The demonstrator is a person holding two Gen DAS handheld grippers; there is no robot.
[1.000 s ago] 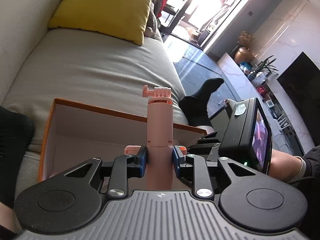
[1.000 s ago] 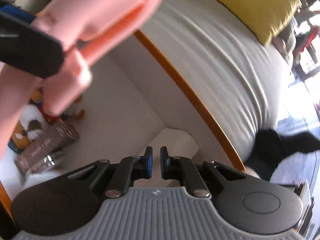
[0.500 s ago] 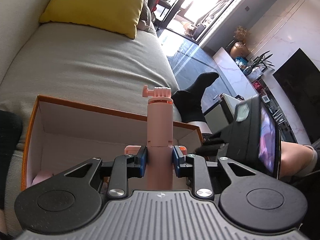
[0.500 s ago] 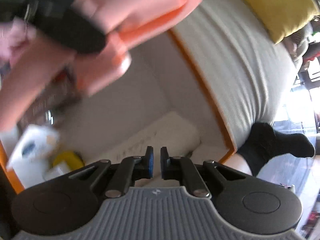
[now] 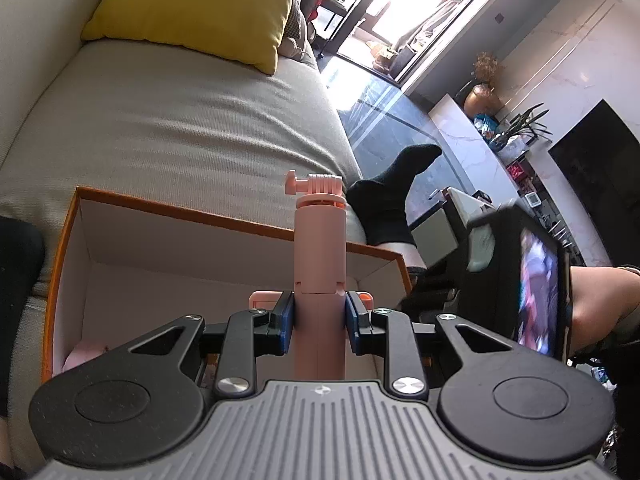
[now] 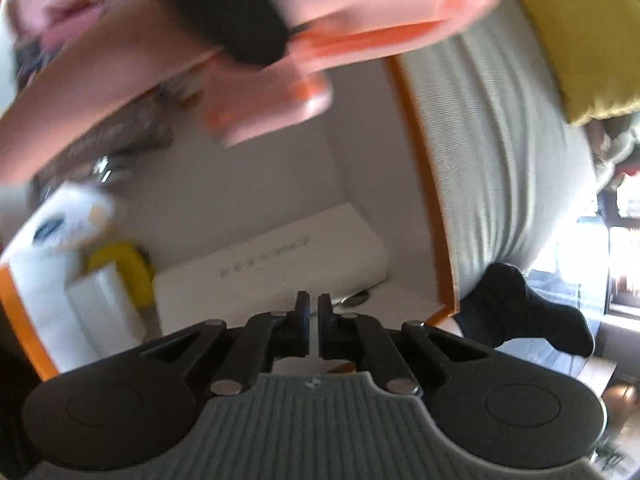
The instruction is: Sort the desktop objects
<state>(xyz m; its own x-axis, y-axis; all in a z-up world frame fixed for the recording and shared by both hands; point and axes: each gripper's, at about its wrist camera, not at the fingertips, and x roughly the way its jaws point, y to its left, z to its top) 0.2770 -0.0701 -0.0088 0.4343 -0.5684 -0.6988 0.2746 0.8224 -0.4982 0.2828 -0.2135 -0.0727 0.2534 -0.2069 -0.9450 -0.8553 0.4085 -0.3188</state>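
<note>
My left gripper (image 5: 319, 320) is shut on a pink selfie stick (image 5: 320, 256) and holds it upright over an orange-rimmed white box (image 5: 224, 216) on the sofa. The stick shows blurred and close across the top of the right wrist view (image 6: 280, 92). My right gripper (image 6: 313, 312) is shut and empty, above the same box (image 6: 424, 184). Inside the box lie a white flat carton (image 6: 272, 272), a yellow item (image 6: 124, 268), a white pack (image 6: 60, 232) and a brown tube (image 6: 104, 148).
The box rests on a grey sofa seat (image 5: 180, 120) with a yellow cushion (image 5: 200, 8) behind it. A foot in a black sock (image 5: 392, 200) is to the right. The right gripper's body with its screen (image 5: 536, 280) is at the right.
The left gripper has come closer over the box with the stick. The right gripper has pulled back and to the right, so more of the box's contents show.
</note>
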